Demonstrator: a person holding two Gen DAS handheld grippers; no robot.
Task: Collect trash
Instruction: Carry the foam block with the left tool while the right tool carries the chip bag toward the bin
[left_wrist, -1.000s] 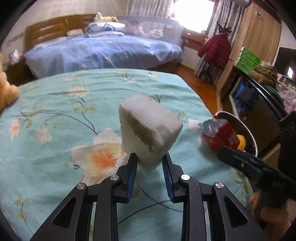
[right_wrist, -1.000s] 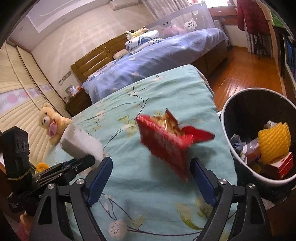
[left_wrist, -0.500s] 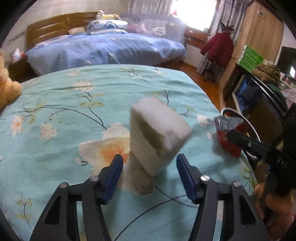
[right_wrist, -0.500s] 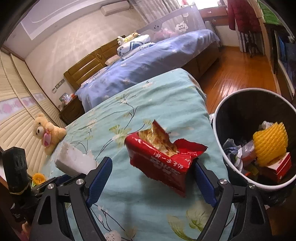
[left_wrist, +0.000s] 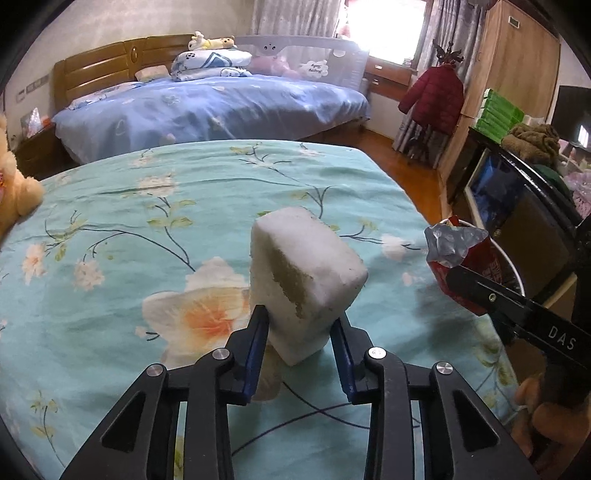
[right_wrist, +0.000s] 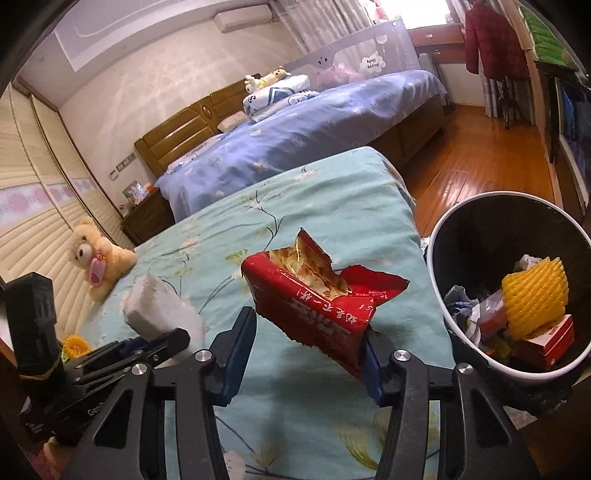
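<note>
Here, in the left wrist view, one white foam block (left_wrist: 306, 277) sits lower centre, the closing left gripper (left_wrist: 300, 334) clamping its base. In the right wrist view, the closing right gripper (right_wrist: 306, 336) pinches one torn red snack bag (right_wrist: 317, 295) at centre; one trash bin (right_wrist: 465, 218), right, is cut off by the edge.

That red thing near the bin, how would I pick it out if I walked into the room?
Find the bed with the turquoise flowered cover, then its edge beside the round bin. The red snack bag is there, between the closing jaws of the right hand-held gripper. Its torn-open top and white lettering set it apart from the plain white foam block nearby.
</note>
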